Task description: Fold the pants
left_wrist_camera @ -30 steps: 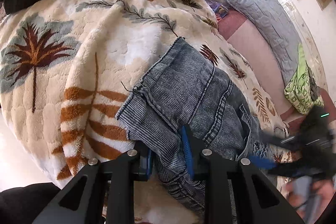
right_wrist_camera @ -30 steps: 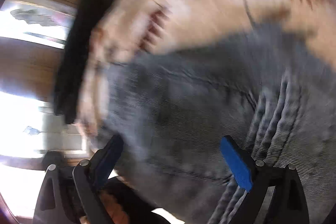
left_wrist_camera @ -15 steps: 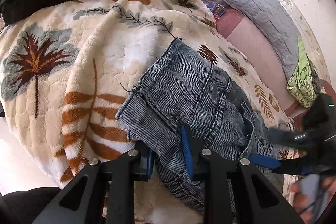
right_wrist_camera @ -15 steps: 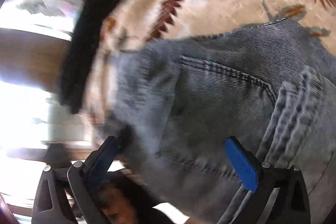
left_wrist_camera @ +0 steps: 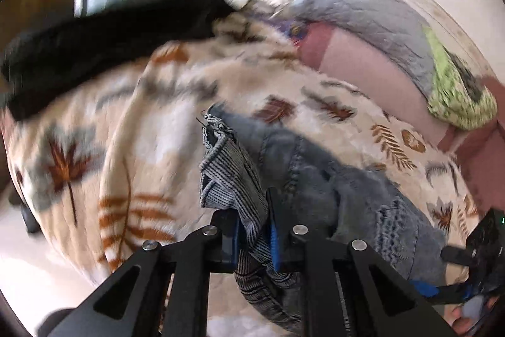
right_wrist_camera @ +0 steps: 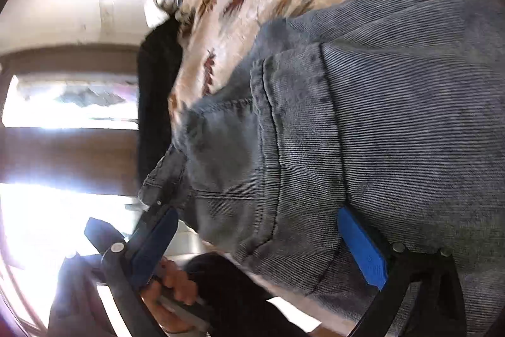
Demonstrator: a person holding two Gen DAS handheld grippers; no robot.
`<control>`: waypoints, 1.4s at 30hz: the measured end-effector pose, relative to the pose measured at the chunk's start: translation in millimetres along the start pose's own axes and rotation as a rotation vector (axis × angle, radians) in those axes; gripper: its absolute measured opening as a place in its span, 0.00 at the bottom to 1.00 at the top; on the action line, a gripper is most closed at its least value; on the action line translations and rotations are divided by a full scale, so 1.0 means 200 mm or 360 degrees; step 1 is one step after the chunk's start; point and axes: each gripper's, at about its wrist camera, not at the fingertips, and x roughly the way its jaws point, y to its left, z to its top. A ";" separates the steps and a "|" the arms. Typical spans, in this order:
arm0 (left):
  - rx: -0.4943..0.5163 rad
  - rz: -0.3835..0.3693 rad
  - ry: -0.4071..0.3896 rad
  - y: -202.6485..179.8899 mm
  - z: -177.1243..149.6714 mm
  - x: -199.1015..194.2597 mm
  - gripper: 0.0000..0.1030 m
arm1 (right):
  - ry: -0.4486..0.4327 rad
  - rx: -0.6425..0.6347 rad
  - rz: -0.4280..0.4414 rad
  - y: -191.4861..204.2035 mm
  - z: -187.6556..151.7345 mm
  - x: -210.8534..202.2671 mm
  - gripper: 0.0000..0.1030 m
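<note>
blanket [left_wrist_camera: 164,128] left of jeans [left_wrist_camera: 315,179] lies bare; black garment [left_wrist_camera: 104,43] beyond.

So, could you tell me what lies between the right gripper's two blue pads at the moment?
In the right wrist view, the grey-blue jeans lie between the open right gripper's pads, which are not pressing the cloth.

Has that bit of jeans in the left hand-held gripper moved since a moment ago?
Yes. The left hand-held gripper, whose jaws have just been closing, now pinches the jeans, bunched up off the leaf-print blanket where they lay flat.
</note>
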 end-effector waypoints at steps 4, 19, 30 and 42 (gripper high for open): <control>0.0224 0.0001 -0.0145 -0.23 0.05 -0.15 0.13 | -0.0083 0.0042 0.0110 -0.06 -0.01 -0.13 0.99; 0.1719 -0.0221 0.0143 -1.44 -0.94 0.05 0.10 | -0.0740 0.0303 0.0383 -0.64 -0.15 -0.99 0.99; 0.1057 -0.0484 -0.0114 -1.09 -0.33 -0.41 0.71 | -0.0720 0.0190 0.0399 -0.58 -0.19 -1.00 0.99; 0.1043 0.0100 0.0090 -0.82 -0.38 0.09 0.71 | -0.0419 0.0354 0.0410 -0.55 -0.29 -0.62 0.94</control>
